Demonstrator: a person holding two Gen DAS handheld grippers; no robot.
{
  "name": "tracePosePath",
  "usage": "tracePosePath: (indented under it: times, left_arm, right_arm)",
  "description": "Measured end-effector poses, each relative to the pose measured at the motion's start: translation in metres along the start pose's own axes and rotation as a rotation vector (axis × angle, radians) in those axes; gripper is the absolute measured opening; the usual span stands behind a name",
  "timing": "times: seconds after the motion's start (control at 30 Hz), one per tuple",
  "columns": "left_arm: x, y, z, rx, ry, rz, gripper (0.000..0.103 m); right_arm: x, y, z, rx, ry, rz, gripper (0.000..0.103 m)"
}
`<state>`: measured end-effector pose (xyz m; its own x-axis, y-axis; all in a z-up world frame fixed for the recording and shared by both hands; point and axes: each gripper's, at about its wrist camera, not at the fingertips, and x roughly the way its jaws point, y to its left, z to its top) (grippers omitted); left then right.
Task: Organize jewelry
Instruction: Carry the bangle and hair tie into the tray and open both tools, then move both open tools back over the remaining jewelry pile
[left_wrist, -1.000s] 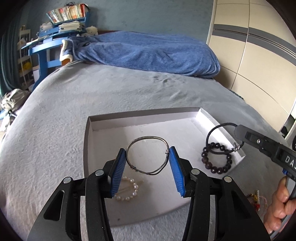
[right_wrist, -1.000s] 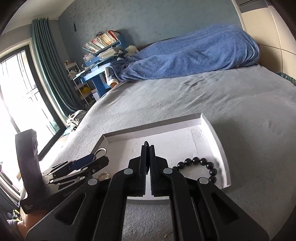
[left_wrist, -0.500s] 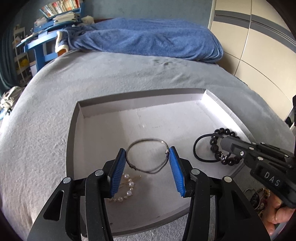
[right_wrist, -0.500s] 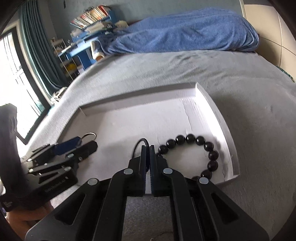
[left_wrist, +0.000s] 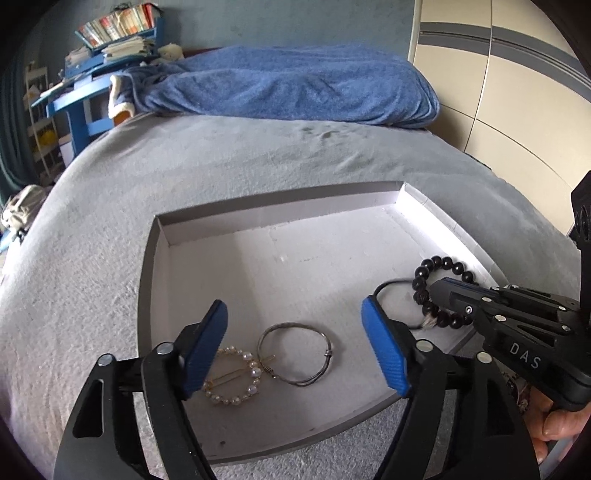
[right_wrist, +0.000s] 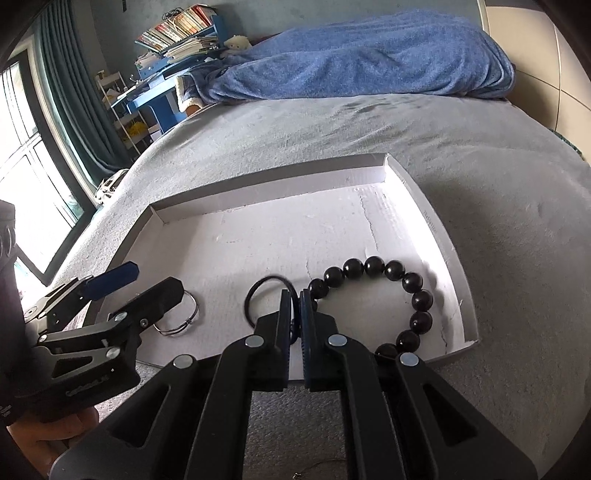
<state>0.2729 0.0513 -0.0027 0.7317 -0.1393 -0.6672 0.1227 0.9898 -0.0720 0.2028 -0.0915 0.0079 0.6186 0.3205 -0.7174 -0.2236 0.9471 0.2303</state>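
Observation:
A shallow white tray (left_wrist: 280, 206) lies on the grey bed. In it lie a silver wire bangle (left_wrist: 295, 352), a pearl ring clip (left_wrist: 232, 376), a black bead bracelet (left_wrist: 443, 288) and a thin black cord loop (right_wrist: 266, 295). My left gripper (left_wrist: 293, 350) is open, its blue pads astride the bangle, which lies free on the tray floor. My right gripper (right_wrist: 294, 317) has its jaws slightly parted around the cord loop, low over the tray's right side next to the bead bracelet (right_wrist: 391, 291); it also shows in the left wrist view (left_wrist: 443, 291).
A blue blanket (left_wrist: 295, 96) is heaped at the far end of the bed. A blue desk with books (left_wrist: 96, 74) stands at the back left. A wardrobe (left_wrist: 517, 92) is on the right. More jewelry (left_wrist: 517, 387) lies on the bed beside the tray's right edge.
My left gripper has opened wide and let go of the silver bangle, which now lies on the tray. My right gripper lowered the cord loop to the tray and its jaws have parted slightly.

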Motion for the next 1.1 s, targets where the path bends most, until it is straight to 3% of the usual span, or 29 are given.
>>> tracePosePath:
  times: [0.1,0.4,0.73,1.1]
  left_arm:
    - [-0.005,0.000,0.001,0.001,-0.017,0.001,0.080]
    - [-0.026,0.000,-0.010,-0.006,-0.024,0.020,0.081]
    - [-0.061,-0.007,-0.025,-0.008,-0.061,0.020,0.089]
    - [-0.090,-0.049,-0.053,0.073,-0.058,-0.061,0.091]
  right_arm:
    - [-0.007,-0.004,0.003,0.019,-0.027,0.007,0.029]
    - [-0.033,-0.024,0.004,0.092,-0.101,-0.014,0.048]
    - [-0.069,-0.054,-0.016,0.200,-0.135,-0.060,0.052]
    - [-0.116,-0.073,-0.049,0.250,-0.148,-0.122,0.058]
